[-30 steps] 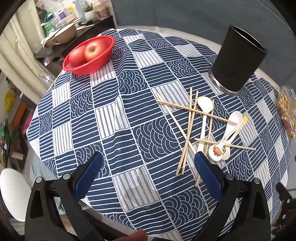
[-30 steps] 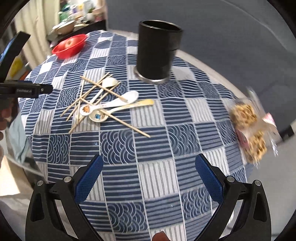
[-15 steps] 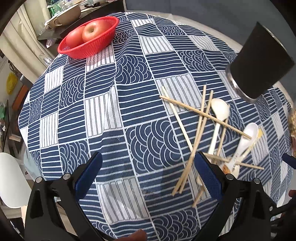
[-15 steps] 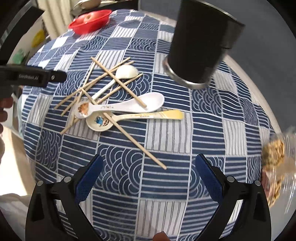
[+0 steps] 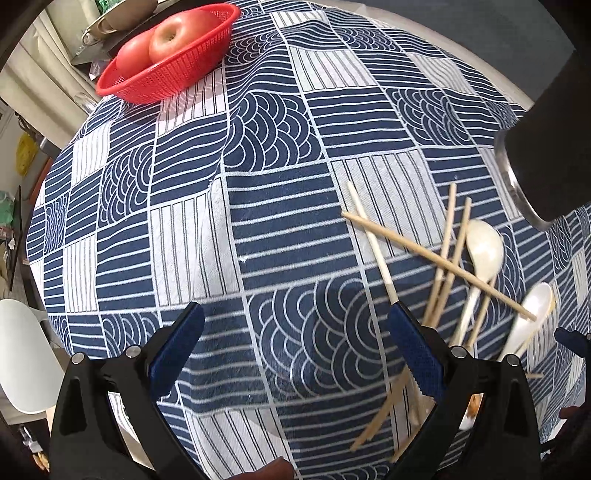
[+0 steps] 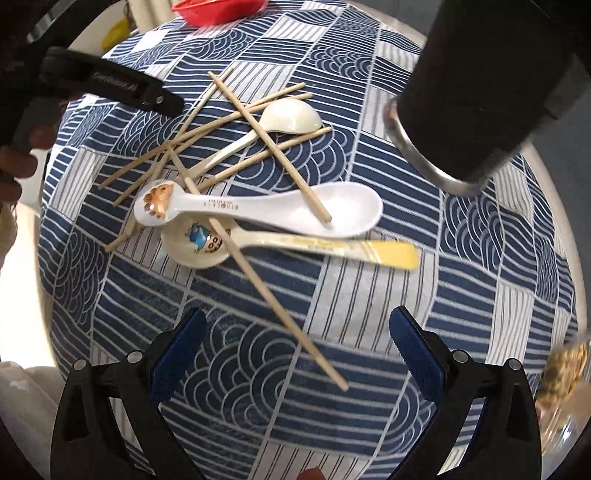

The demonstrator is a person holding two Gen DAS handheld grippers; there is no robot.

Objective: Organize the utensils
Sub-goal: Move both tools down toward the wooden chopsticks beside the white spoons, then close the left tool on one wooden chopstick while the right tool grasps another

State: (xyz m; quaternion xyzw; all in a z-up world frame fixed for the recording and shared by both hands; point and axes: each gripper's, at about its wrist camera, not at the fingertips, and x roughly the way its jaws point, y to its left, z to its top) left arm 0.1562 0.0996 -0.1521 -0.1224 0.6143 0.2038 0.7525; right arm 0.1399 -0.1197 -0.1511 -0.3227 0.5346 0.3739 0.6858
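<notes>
A pile of several wooden chopsticks and three white ceramic spoons lies on the blue-patterned tablecloth: a plain spoon, a large white spoon and a yellow-handled spoon. A black cylindrical holder stands to the right of the pile. My right gripper is open and empty, just in front of the pile, over one chopstick. My left gripper is open and empty, left of the chopsticks and spoons. The holder is at the right edge.
A red basket with two apples sits at the far side of the table. A bag of snacks lies at the right edge. A white chair stands beside the table on the left.
Both grippers have moved forward and lower toward the pile of utensils, which now looks much larger. Both stay open. Nothing on the table has moved.
</notes>
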